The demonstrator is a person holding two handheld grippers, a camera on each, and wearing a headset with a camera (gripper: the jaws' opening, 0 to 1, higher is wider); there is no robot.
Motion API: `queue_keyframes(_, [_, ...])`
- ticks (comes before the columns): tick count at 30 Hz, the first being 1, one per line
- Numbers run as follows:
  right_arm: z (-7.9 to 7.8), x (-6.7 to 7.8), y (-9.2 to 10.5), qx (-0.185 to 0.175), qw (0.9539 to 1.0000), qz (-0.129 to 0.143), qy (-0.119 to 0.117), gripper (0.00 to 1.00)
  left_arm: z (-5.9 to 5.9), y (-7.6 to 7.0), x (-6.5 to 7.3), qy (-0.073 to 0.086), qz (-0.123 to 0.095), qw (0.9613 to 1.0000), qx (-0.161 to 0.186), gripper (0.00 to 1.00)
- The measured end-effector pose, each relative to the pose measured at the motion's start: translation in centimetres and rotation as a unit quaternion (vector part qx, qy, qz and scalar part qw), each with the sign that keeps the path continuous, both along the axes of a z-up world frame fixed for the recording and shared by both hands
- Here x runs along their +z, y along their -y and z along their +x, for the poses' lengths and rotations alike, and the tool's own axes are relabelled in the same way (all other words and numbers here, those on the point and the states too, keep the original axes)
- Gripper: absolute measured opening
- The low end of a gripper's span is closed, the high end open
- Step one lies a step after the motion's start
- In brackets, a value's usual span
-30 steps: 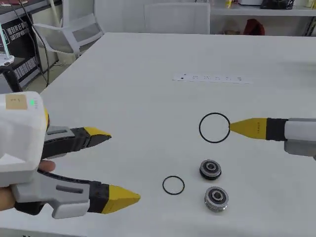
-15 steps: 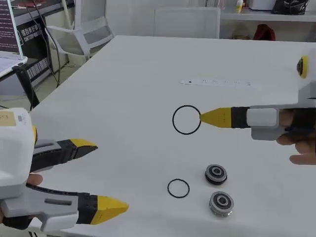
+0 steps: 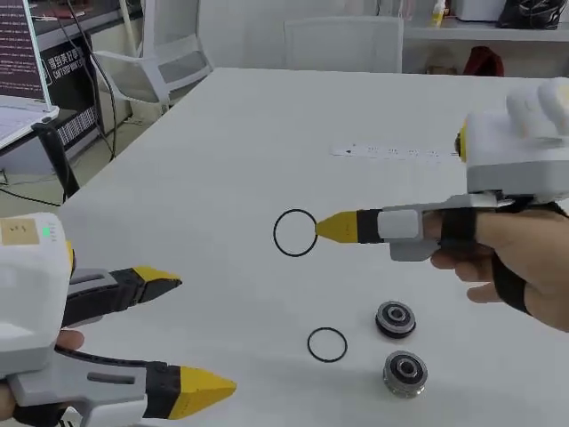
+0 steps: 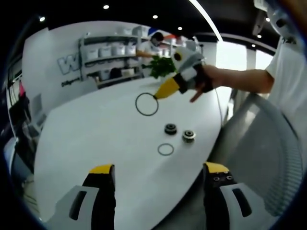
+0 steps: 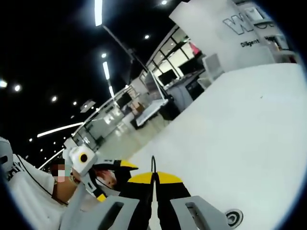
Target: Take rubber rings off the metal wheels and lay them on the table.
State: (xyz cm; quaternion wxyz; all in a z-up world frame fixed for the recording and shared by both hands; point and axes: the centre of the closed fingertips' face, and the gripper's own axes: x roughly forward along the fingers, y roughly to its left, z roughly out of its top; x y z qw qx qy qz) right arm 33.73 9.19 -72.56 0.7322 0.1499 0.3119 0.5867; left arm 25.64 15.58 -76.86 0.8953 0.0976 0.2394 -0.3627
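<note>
Right hand-held gripper (image 3: 320, 228) has carried large rubber ring (image 3: 276, 234) leftward.

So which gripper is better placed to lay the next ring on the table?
Right, likely. The right gripper is shut on the large rubber ring over the table; the left gripper is open, empty, and off to the side.

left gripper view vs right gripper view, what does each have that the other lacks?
Left gripper view: small black rubber ring flat on the white table, both round metal wheels. Right gripper view: open left gripper from outside. Shared: right gripper shut on the large thin black rubber ring, table, one wheel.
</note>
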Motion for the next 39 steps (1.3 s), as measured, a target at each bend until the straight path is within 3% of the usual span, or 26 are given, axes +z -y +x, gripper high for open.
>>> queue_keyframes(4, [-0.4,-1.9,0.1,-0.003,0.9997,-0.012,-0.019,0.00,0.0,0.0,-0.1,-0.002,-0.002,1.0000,0.003,0.76])
queue_keyframes(7, [-0.5,-3.1,0.4,-0.005,0.9992,-0.021,-0.032,0.00,-0.4,0.5,-0.6,-0.002,0.010,0.9999,-0.012,0.77])
queue_keyframes(13, [-0.5,-5.3,0.9,-0.010,0.9976,-0.044,-0.052,0.00,-0.4,0.7,-0.7,-0.010,-0.005,0.9998,-0.014,0.79])
queue_keyframes(24, [-1.5,-7.5,1.2,0.005,0.9947,-0.076,-0.069,0.00,-0.2,0.6,-0.8,-0.010,-0.011,0.9999,-0.006,0.84])
queue_keyframes(28, [-1.8,-8.4,1.3,0.009,0.9931,-0.089,-0.076,0.00,-0.3,0.7,-1.0,-0.009,0.001,0.9999,-0.013,0.86])
queue_keyframes(39, [-3.1,-10.6,1.7,0.037,0.9873,-0.132,-0.080,0.00,-0.4,0.6,-1.4,-0.020,0.007,0.9997,-0.010,0.87])
